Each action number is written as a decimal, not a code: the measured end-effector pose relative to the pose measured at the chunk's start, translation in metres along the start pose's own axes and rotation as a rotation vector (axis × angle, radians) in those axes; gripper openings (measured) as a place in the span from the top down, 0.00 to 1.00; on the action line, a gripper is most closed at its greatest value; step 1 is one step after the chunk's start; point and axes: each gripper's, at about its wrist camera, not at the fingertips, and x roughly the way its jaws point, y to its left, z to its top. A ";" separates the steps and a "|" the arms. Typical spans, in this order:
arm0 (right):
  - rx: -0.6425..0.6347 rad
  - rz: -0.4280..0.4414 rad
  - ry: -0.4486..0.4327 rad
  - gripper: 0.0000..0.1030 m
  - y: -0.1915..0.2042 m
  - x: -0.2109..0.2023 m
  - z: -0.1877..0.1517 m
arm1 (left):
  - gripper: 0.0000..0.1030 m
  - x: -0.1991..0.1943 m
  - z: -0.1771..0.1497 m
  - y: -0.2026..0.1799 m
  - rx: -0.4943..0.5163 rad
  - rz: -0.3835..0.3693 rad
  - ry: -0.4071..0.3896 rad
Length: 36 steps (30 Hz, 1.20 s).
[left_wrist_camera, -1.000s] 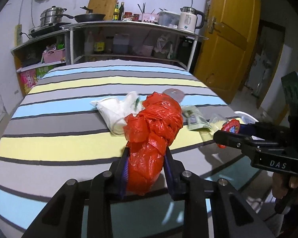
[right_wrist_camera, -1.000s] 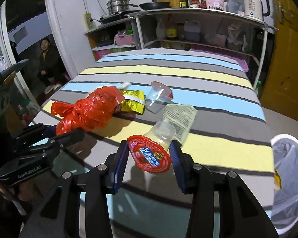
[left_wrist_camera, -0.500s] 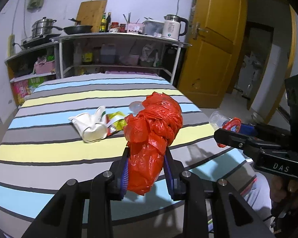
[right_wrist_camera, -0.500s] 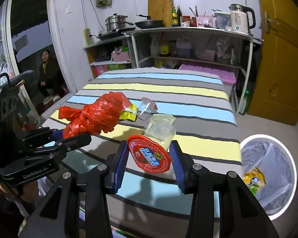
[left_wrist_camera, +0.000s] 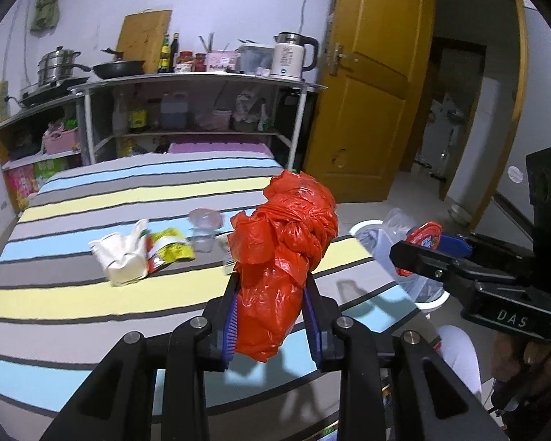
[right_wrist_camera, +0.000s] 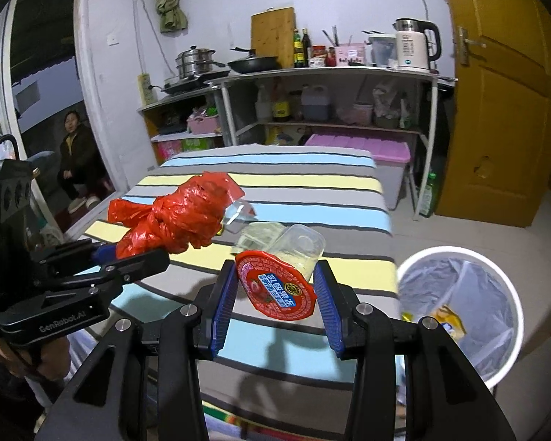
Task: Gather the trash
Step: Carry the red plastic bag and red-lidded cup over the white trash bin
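My left gripper (left_wrist_camera: 270,286) is shut on a crumpled red plastic bag (left_wrist_camera: 283,242), held up above the striped table (left_wrist_camera: 73,294). In the right wrist view the same red bag (right_wrist_camera: 180,217) hangs at the left. My right gripper (right_wrist_camera: 275,286) is shut on a clear plastic cup with a red foil lid (right_wrist_camera: 279,283), lifted off the table. From the left wrist view that cup (left_wrist_camera: 418,231) shows at the right. On the table lie a white bag (left_wrist_camera: 123,257), a yellow-green wrapper (left_wrist_camera: 169,248) and a clear cup (left_wrist_camera: 204,228). A white bin (right_wrist_camera: 459,305) with a liner stands on the floor to the right.
A shelf unit (left_wrist_camera: 187,110) with pots, bottles and a kettle (left_wrist_camera: 294,55) stands behind the table. A yellow door (left_wrist_camera: 371,103) is at the right. A person (right_wrist_camera: 73,154) sits in the doorway at the left. A pink box (right_wrist_camera: 360,147) lies under the shelves.
Both grippers have risen and drawn back from the table with their loads. The views have swung right, so the bin and door now show more fully.
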 end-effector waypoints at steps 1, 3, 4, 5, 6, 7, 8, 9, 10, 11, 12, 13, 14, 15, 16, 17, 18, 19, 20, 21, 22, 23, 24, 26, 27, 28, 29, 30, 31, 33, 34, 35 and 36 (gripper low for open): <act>0.004 -0.008 -0.003 0.58 -0.004 -0.002 0.001 | 0.70 0.002 0.001 -0.004 0.006 -0.007 0.000; 0.015 -0.024 -0.004 0.58 -0.012 -0.005 0.000 | 0.70 0.006 0.003 -0.014 0.015 -0.020 0.001; 0.020 -0.035 -0.005 0.58 -0.016 -0.006 0.000 | 0.70 0.008 0.004 -0.017 0.019 -0.027 0.003; 0.024 -0.043 -0.006 0.58 -0.019 -0.008 0.000 | 0.70 0.011 0.006 -0.022 0.026 -0.035 0.004; 0.029 -0.050 -0.007 0.58 -0.022 -0.009 -0.001 | 0.70 0.014 0.007 -0.025 0.031 -0.041 0.005; 0.034 -0.059 -0.007 0.58 -0.026 -0.010 -0.002 | 0.70 0.017 0.008 -0.031 0.039 -0.050 0.007; 0.042 -0.070 -0.009 0.58 -0.031 -0.012 -0.003 | 0.70 0.020 0.009 -0.035 0.043 -0.057 0.009; 0.047 -0.079 -0.010 0.58 -0.036 -0.013 -0.003 | 0.70 0.022 0.010 -0.039 0.048 -0.064 0.010; 0.053 -0.088 -0.012 0.58 -0.039 -0.015 -0.004 | 0.70 0.026 0.011 -0.043 0.053 -0.071 0.012; 0.057 -0.095 -0.013 0.58 -0.041 -0.016 -0.004 | 0.70 0.029 0.013 -0.048 0.058 -0.079 0.015; 0.063 -0.105 -0.015 0.58 -0.046 -0.018 -0.005 | 0.70 0.032 0.014 -0.051 0.062 -0.084 0.016; 0.069 -0.114 -0.016 0.58 -0.050 -0.019 -0.006 | 0.70 0.035 0.016 -0.056 0.068 -0.091 0.018; 0.074 -0.120 -0.016 0.58 -0.054 -0.020 -0.006 | 0.70 0.038 0.017 -0.060 0.072 -0.097 0.019; 0.079 -0.129 -0.016 0.58 -0.059 -0.021 -0.007 | 0.70 0.041 0.019 -0.063 0.076 -0.103 0.021; 0.082 -0.134 -0.016 0.58 -0.062 -0.022 -0.007 | 0.70 0.045 0.020 -0.068 0.081 -0.109 0.025; 0.088 -0.142 -0.016 0.58 -0.066 -0.023 -0.008 | 0.70 0.049 0.021 -0.072 0.086 -0.115 0.028; 0.095 -0.149 -0.016 0.58 -0.070 -0.024 -0.009 | 0.70 0.052 0.023 -0.076 0.088 -0.121 0.031; 0.099 -0.154 -0.016 0.58 -0.073 -0.025 -0.009 | 0.70 0.055 0.023 -0.078 0.091 -0.127 0.034; 0.104 -0.161 -0.017 0.58 -0.078 -0.027 -0.011 | 0.70 0.058 0.024 -0.081 0.093 -0.133 0.037; 0.110 -0.167 -0.017 0.58 -0.082 -0.027 -0.011 | 0.70 0.062 0.025 -0.084 0.096 -0.139 0.040; 0.115 -0.172 -0.018 0.58 -0.085 -0.029 -0.012 | 0.70 0.066 0.026 -0.088 0.099 -0.147 0.043; 0.121 -0.177 -0.020 0.58 -0.089 -0.030 -0.013 | 0.70 0.070 0.028 -0.091 0.102 -0.154 0.046; 0.129 -0.185 -0.020 0.58 -0.094 -0.031 -0.014 | 0.70 0.074 0.029 -0.095 0.106 -0.160 0.049; 0.143 -0.196 -0.021 0.58 -0.102 -0.032 -0.016 | 0.70 0.080 0.031 -0.101 0.115 -0.167 0.054; 0.148 -0.200 -0.020 0.58 -0.105 -0.032 -0.017 | 0.70 0.084 0.032 -0.104 0.119 -0.172 0.059; 0.156 -0.207 -0.020 0.58 -0.109 -0.032 -0.018 | 0.70 0.088 0.032 -0.107 0.122 -0.176 0.063; 0.161 -0.210 -0.019 0.57 -0.113 -0.032 -0.019 | 0.70 0.091 0.033 -0.110 0.126 -0.179 0.066; 0.165 -0.213 -0.019 0.57 -0.116 -0.033 -0.020 | 0.70 0.095 0.033 -0.114 0.129 -0.183 0.070; 0.172 -0.218 -0.019 0.57 -0.120 -0.033 -0.021 | 0.70 0.098 0.034 -0.116 0.133 -0.187 0.075; 0.184 -0.224 -0.017 0.57 -0.127 -0.032 -0.023 | 0.70 0.104 0.034 -0.122 0.139 -0.195 0.083; 0.188 -0.226 -0.016 0.57 -0.128 -0.032 -0.024 | 0.70 0.108 0.034 -0.126 0.143 -0.200 0.089; 0.194 -0.231 -0.015 0.57 -0.132 -0.032 -0.025 | 0.70 0.112 0.035 -0.128 0.145 -0.205 0.094; 0.198 -0.237 -0.013 0.57 -0.136 -0.032 -0.026 | 0.70 0.117 0.035 -0.131 0.147 -0.211 0.102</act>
